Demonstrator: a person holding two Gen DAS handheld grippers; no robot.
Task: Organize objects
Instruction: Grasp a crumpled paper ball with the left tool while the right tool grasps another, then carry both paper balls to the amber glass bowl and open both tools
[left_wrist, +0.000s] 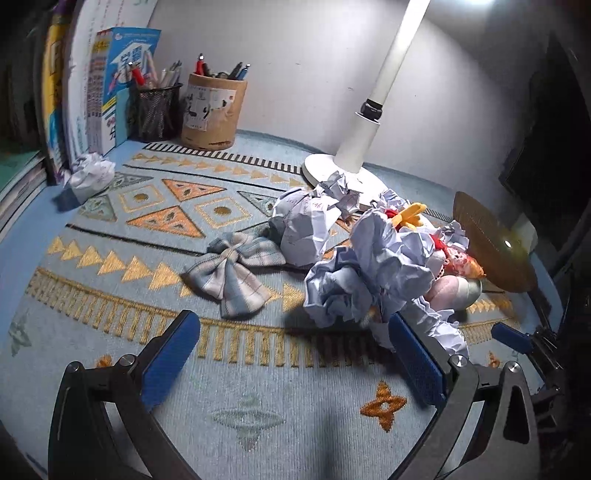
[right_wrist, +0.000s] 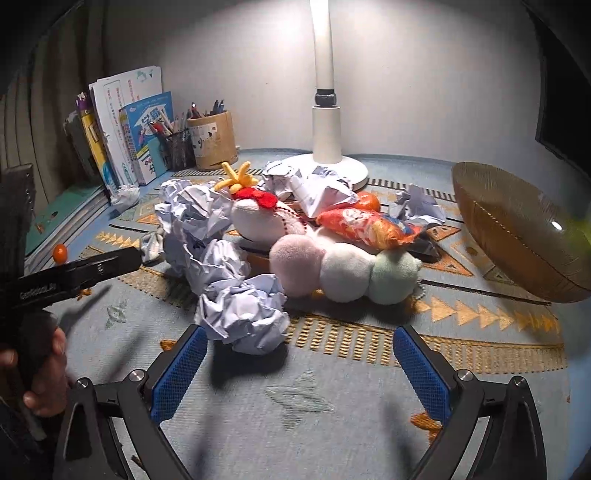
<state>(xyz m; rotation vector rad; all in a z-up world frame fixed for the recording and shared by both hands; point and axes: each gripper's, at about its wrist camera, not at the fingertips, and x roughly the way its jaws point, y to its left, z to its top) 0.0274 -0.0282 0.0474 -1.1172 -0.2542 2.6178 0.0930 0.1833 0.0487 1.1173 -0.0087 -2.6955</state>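
A heap of crumpled paper balls (left_wrist: 373, 266) lies on the patterned mat beside a plaid fabric bow (left_wrist: 232, 273). My left gripper (left_wrist: 291, 332) is open just in front of the heap, and its right finger (left_wrist: 413, 354) is next to the nearest paper. From the right wrist view, one paper ball (right_wrist: 243, 317) sits just ahead of my open right gripper (right_wrist: 299, 343), close to its left finger (right_wrist: 181, 369), with no pad pressing it. Behind it lie a three-ball plush (right_wrist: 343, 273), a white plush with a red bow (right_wrist: 258, 218), an orange snack bag (right_wrist: 369, 229) and an orange fruit (right_wrist: 369, 201).
An amber glass bowl (right_wrist: 517, 232) stands tilted at the right. A white lamp base (right_wrist: 328, 162) is at the back. Pen holders (left_wrist: 214, 110) and upright books (left_wrist: 107, 92) line the back left, with another paper ball (left_wrist: 90, 173) beside them. A small orange ball (right_wrist: 60, 253) lies far left.
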